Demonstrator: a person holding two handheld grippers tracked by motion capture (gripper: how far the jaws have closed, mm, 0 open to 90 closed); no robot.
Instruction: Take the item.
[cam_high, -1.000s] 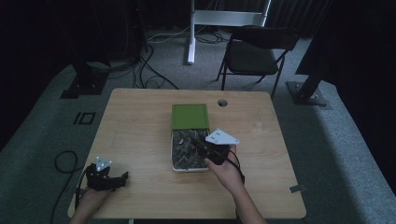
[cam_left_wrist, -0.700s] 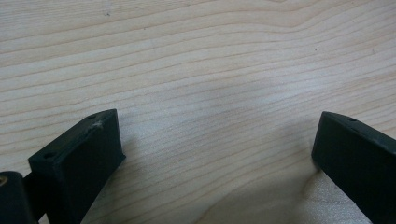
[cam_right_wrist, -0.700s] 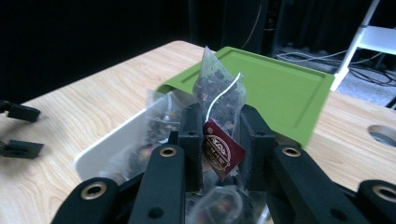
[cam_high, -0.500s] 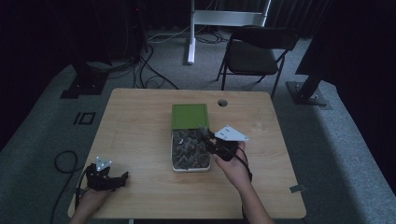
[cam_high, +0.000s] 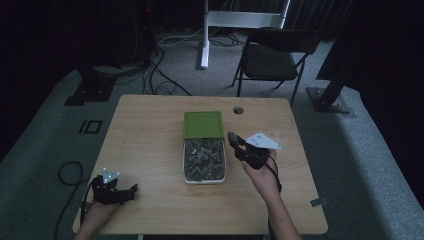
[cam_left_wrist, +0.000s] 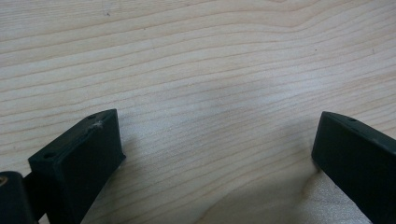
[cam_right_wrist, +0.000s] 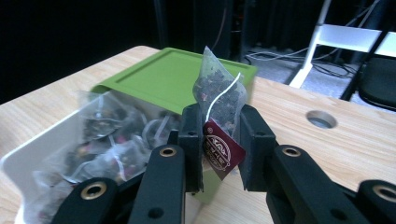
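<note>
My right gripper (cam_right_wrist: 219, 140) is shut on a clear pyramid tea bag (cam_right_wrist: 217, 91) full of dark leaves, with a dark red tag (cam_right_wrist: 222, 149) hanging at the pads. In the high view the right gripper (cam_high: 235, 142) holds the tea bag (cam_high: 232, 136) just right of the white box (cam_high: 186, 172). That box (cam_right_wrist: 28, 154) holds several more tea bags (cam_high: 202, 157), and its green lid (cam_high: 203, 124) lies across its far end. My left gripper (cam_high: 131, 191) rests at the table's near left corner, open over bare wood, with its fingers (cam_left_wrist: 88, 154) far apart.
The wooden table (cam_high: 150, 130) has a round cable hole (cam_high: 238, 109) behind the box. Behind the table stand a folding chair (cam_high: 272, 57) and a white stand (cam_high: 205, 30) on grey carpet. Cables lie on the floor at the left.
My right gripper has carried the tea bag from over the box toward the right, beside the box's right edge. The left gripper has stayed put.
</note>
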